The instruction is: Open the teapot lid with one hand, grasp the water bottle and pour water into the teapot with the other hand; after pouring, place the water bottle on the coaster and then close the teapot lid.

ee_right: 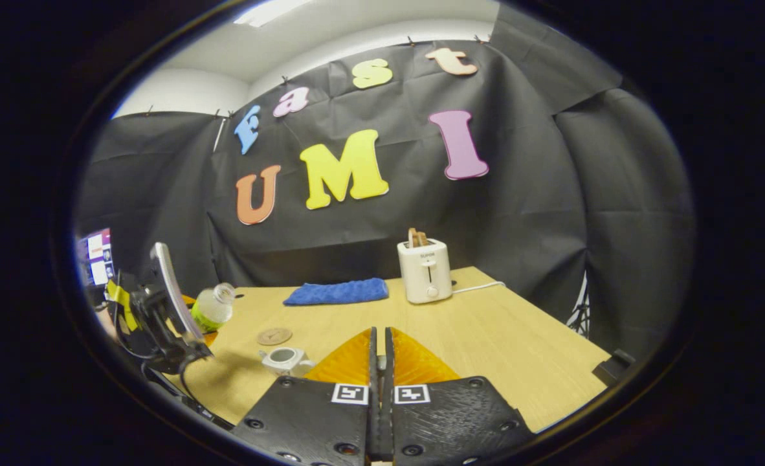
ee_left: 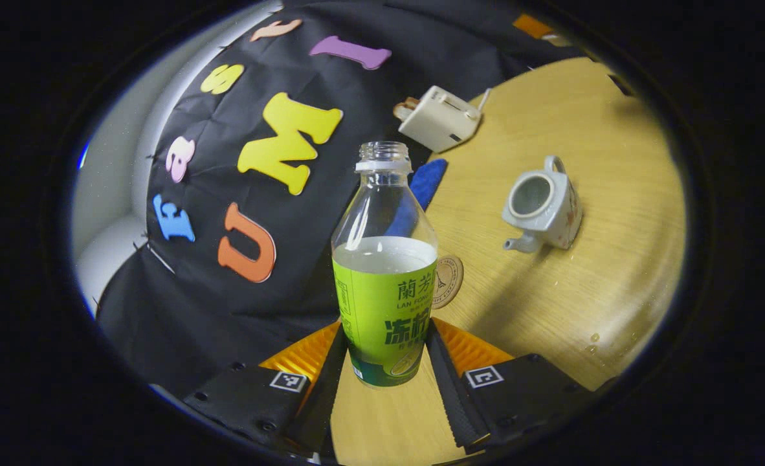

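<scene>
A clear water bottle with a green label has no cap and is about half full. My left gripper is shut on its lower body and holds it above the table. The right gripper view shows this bottle tilted at the far left, in the left gripper. The white teapot stands on the table with no lid on its opening. A round coaster lies between bottle and teapot. My right gripper is shut above the teapot; I see no lid between its fingers.
A white toaster with bread in it stands at the back of the wooden table, its cord trailing right. A blue cloth lies to its left by the wall. The coaster sits just behind the teapot.
</scene>
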### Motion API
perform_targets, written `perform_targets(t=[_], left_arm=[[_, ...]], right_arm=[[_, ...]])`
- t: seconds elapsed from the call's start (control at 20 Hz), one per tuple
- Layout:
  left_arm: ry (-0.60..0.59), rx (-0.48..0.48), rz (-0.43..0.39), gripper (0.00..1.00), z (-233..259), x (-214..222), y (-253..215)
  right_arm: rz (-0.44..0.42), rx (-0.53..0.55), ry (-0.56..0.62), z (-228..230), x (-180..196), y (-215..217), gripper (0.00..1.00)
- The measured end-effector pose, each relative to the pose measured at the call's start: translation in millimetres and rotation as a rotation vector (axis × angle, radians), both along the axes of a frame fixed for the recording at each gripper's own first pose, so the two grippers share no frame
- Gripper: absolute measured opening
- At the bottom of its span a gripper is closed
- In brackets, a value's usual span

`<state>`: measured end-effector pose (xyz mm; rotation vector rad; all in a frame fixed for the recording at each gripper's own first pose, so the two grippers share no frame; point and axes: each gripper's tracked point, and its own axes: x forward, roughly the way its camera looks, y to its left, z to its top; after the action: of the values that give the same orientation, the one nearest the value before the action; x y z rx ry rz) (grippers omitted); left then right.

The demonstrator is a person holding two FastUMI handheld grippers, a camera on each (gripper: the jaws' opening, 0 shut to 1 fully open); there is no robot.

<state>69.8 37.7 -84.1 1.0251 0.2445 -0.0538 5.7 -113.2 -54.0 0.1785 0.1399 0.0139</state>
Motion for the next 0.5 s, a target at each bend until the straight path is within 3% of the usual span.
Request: perform_targets(t=[0.25,0.5], left_arm=[[-0.028,-0.384,0.044,0.74,3.9,-13.0,6.8],[-0.034,-0.705,0.093,0.74,13.8,-2.8,16.1]], right_arm=[[0.026,-0.028,-0.004,7.0,-1.5,19.3,0.00],[0.052,-0.049,-0.005,10.2,-2.1,35.8,0.00]])
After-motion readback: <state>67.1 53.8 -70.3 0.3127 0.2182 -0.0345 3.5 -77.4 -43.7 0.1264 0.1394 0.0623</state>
